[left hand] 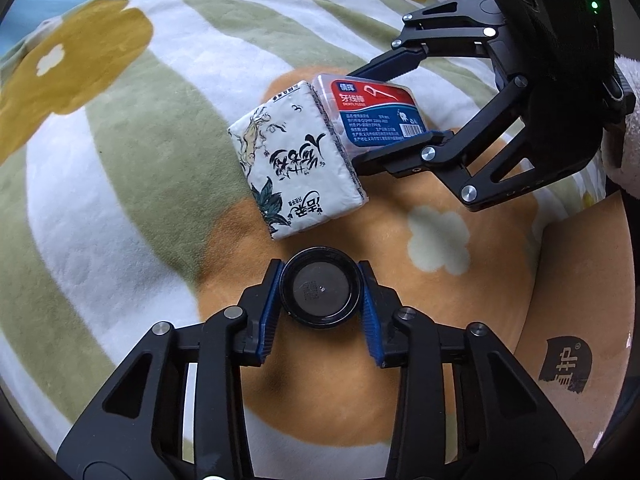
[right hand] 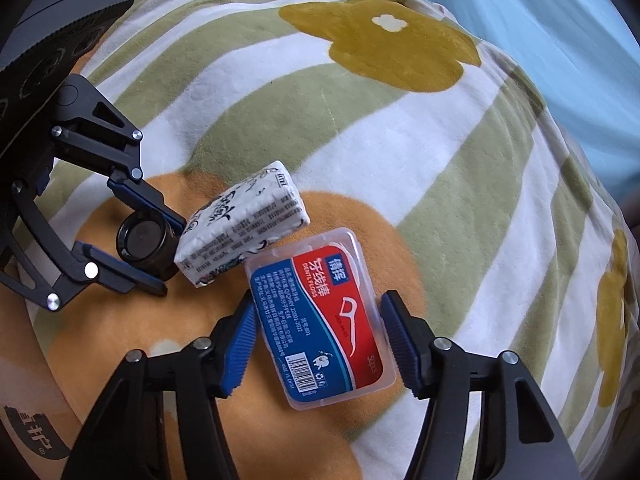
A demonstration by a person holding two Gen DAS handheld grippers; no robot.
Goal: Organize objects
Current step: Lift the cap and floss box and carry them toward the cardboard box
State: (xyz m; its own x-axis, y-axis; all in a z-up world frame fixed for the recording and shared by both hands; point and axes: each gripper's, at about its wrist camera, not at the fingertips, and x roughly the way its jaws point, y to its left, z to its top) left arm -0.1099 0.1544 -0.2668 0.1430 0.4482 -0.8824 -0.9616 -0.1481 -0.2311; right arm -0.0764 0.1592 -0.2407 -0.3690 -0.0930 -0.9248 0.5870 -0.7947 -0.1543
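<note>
A clear floss box with a red-and-blue label reading "DENTAL FLOSS", "50pcs" and "MADE IN CHINA", with Chinese characters and a barcode, lies flat on my blanket. Beside it, touching its far corner, sits a white tissue pack printed with black Chinese brush lettering, a leaf sprig and a pale figure; its side carries fine print too small to read.

My right gripper stands open around the floss box, one blue pad touching the box's left edge, the other just clear of its right edge. My left gripper is clamped on a black jar, its round face turned to the left wrist camera, blue pads pressed to both sides; embossed writing on the face cannot be read. The jar is just beside the tissue pack; whether it rests on the blanket I cannot tell.

All three things sit over an orange flower patch of a fleece blanket striped green and white, with mustard flowers farther off. A tan surface with a dark Chinese logo shows at the blanket's edge, and pale blue cloth lies beyond.
</note>
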